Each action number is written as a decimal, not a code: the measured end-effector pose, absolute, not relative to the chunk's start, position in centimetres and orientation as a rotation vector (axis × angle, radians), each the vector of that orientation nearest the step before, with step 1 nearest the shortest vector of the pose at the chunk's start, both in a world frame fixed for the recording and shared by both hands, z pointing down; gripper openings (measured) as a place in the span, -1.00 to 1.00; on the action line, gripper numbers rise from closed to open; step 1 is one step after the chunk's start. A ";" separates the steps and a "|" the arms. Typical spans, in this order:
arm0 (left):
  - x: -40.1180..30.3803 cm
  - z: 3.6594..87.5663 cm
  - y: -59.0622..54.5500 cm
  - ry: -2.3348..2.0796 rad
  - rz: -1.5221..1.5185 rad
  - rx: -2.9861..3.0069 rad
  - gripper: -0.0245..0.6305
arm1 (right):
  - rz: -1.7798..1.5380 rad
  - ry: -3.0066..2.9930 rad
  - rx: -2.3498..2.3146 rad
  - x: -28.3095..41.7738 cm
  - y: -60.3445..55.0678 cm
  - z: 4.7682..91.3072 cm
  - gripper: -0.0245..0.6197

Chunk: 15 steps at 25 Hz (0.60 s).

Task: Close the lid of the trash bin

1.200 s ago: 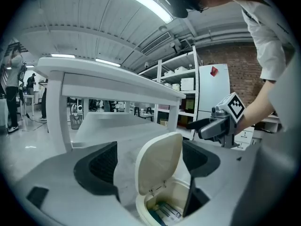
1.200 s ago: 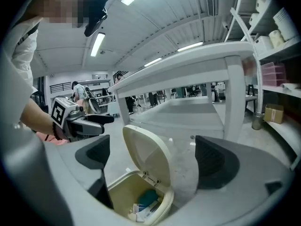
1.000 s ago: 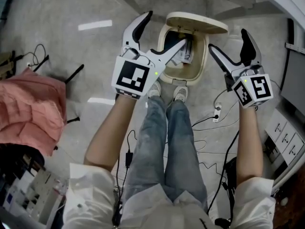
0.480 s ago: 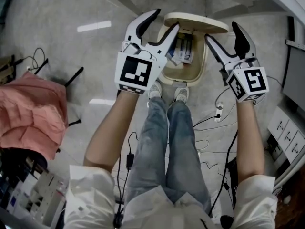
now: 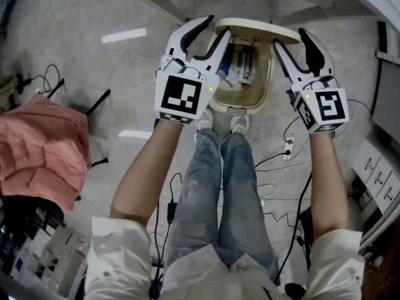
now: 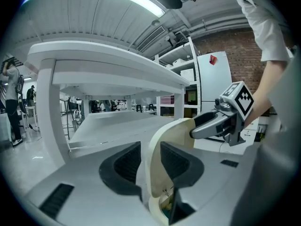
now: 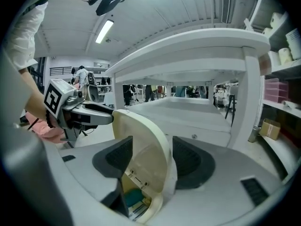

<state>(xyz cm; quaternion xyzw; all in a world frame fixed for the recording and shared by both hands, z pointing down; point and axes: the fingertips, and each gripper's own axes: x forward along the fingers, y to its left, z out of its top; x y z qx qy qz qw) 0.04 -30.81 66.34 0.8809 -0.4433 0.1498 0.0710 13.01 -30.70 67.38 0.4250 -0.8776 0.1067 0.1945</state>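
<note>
The bin (image 5: 240,108) stands on the floor (image 5: 94,74) just ahead of my shoes (image 5: 237,122), and its lid (image 5: 256,25) is tipped up at the far rim, leaving the mouth open with some packets (image 5: 240,67) inside. I have one tool on each side of the lid. My left gripper (image 5: 219,25) has just been closing down to a narrow gap on the lid's left edge, and its pads (image 6: 123,163) look to be pressed against both faces. My right gripper (image 5: 289,37) has just been closing too. It stands a little wider because it takes the curved right edge, and the pads (image 7: 188,161) seem snug there as well. I judge the lid to be light moulded plastic, stiff enough to swing as one piece but smooth, so a hard pinch may skid off the rounded rim. The side edges near the top look like the best hold, being far from the hinge. I expect it to fall forward almost by its own weight, so I should guide it gently rather than push, keeping both sides level.
</note>
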 end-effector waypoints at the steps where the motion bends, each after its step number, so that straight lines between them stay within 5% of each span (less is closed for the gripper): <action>1: 0.1 66.4 -30.9 -1.333 0.456 2.650 -0.48 | 0.298 -2.460 1.193 13.0 -30.8 67.4 -0.10; 15: 0.6 66.9 -31.6 -1.353 0.528 2.690 -0.71 | 0.287 -2.434 1.253 13.8 -31.6 67.5 -0.44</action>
